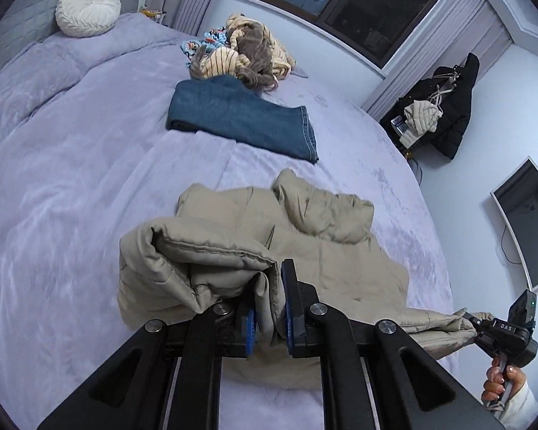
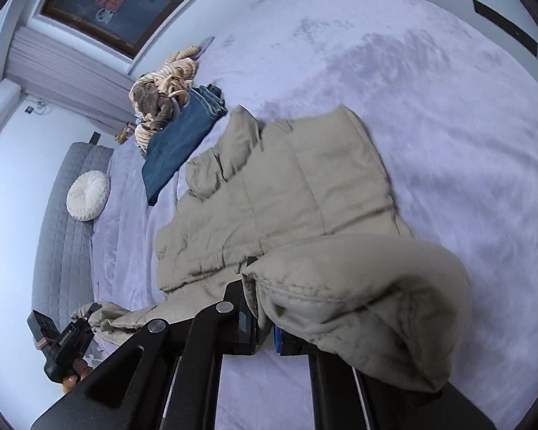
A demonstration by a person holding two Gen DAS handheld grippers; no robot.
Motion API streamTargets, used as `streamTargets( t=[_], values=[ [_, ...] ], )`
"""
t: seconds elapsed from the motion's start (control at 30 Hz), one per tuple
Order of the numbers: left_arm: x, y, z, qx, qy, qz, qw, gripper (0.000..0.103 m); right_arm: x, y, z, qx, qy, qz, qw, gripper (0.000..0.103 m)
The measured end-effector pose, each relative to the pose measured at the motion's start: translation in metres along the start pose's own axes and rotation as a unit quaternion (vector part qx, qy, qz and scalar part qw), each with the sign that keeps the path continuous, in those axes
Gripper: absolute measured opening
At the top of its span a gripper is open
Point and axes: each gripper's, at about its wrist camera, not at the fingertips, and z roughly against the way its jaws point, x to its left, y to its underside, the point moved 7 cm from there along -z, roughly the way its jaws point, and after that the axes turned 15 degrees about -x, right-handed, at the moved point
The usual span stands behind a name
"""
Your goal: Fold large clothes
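A beige padded jacket (image 1: 322, 251) lies spread on the lilac bedspread (image 1: 71, 197). My left gripper (image 1: 269, 308) is shut on one bottom corner of the jacket and lifts it, so the fabric bunches over the left finger. My right gripper (image 2: 265, 319) is shut on the other bottom corner (image 2: 358, 304), which drapes over its right finger. The jacket body (image 2: 287, 186) stretches away from both grippers toward the collar. Each gripper shows in the other's view: the right one (image 1: 484, 322), the left one (image 2: 75, 326), both clamped on the hem.
Folded blue jeans (image 1: 240, 118) lie beyond the jacket. A heap of unfolded clothes (image 1: 247, 53) sits behind them. A round white cushion (image 1: 88, 9) rests by the grey headboard. Dark coats (image 1: 448, 107) hang on the wall, and a monitor (image 1: 531, 222) stands at right.
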Motion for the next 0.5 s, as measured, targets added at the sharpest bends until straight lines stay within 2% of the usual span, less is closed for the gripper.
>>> streamTargets(
  t=[0.13, 0.23, 0.37, 0.5],
  values=[
    [-0.019, -0.026, -0.049, -0.01, -0.019, -0.004, 0.9998, 0.014, 0.021, -0.055, -0.04, -0.005, -0.006, 0.048, 0.999, 0.007],
    [-0.018, -0.034, -0.091, -0.005, -0.043, 0.002, 0.9991, 0.014, 0.028, -0.078, -0.08, 0.001, 0.006, 0.078, 0.997, 0.007],
    [-0.011, -0.025, -0.149, 0.014, -0.067, 0.0, 0.9977, 0.014, 0.017, -0.085, -0.132, 0.012, 0.029, 0.085, 0.996, 0.007],
    [-0.005, -0.007, -0.198, 0.041, -0.083, -0.017, 0.9956, 0.014, -0.008, -0.083, -0.176, 0.019, 0.047, 0.05, 0.997, 0.007]
  ],
)
